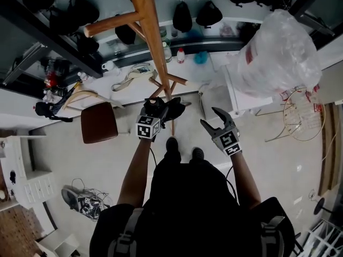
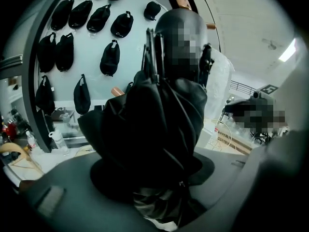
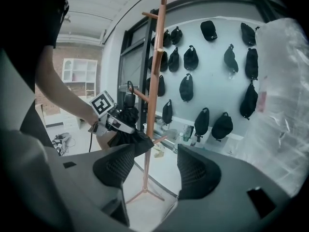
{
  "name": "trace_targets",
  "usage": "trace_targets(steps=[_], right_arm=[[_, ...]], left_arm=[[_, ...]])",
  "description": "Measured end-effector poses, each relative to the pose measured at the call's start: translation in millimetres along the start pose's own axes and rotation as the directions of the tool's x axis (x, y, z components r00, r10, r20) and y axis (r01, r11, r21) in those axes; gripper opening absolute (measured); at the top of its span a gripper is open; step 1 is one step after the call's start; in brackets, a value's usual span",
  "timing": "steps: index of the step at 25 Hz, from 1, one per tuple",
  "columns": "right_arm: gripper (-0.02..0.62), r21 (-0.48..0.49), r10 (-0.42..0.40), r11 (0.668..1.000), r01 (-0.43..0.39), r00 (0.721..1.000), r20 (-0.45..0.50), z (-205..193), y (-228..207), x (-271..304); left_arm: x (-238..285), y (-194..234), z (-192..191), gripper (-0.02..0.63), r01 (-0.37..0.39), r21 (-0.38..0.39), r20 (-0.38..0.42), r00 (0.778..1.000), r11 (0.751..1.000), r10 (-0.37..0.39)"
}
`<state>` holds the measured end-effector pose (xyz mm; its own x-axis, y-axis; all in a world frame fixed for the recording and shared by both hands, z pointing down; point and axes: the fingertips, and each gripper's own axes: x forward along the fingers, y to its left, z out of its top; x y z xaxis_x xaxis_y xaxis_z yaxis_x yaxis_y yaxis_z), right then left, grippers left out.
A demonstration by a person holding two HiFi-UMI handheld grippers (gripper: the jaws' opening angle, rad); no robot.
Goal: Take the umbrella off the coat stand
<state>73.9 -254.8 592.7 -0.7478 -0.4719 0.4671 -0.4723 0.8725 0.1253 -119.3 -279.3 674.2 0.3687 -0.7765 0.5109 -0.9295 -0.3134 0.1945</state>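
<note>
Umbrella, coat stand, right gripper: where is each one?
umbrella [image 2: 154, 124], left gripper view, folded black canopy.
coat stand [image 3: 155, 76], right gripper view, wooden pole.
right gripper [image 3: 155, 163], right gripper view, midway between its open jaws.

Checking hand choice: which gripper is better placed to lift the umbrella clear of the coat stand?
Left: the left gripper grips the umbrella at the coat stand; the right gripper is open, empty.
</note>
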Motion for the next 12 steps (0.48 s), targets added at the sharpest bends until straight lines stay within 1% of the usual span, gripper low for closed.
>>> trace_targets(steps=[6,12], right_arm=[[0.270,0.004,0.047,0.999,-0.047,0.999,0.027,0.1,-2.2,-2.0],[0.270,-0.005,0.075,0.997,-0.075,0.997,0.035,-3.1,-5.2,-4.0]], left_arm=[[-12.0,-0.1,-1.8,0.249,-0.044,-0.021,0.002,0.999,0.999,0.044],[-22.8,-4.8,-2.5,0.249,-0.079,-0.042,0.011,0.997,0.996,0.080]])
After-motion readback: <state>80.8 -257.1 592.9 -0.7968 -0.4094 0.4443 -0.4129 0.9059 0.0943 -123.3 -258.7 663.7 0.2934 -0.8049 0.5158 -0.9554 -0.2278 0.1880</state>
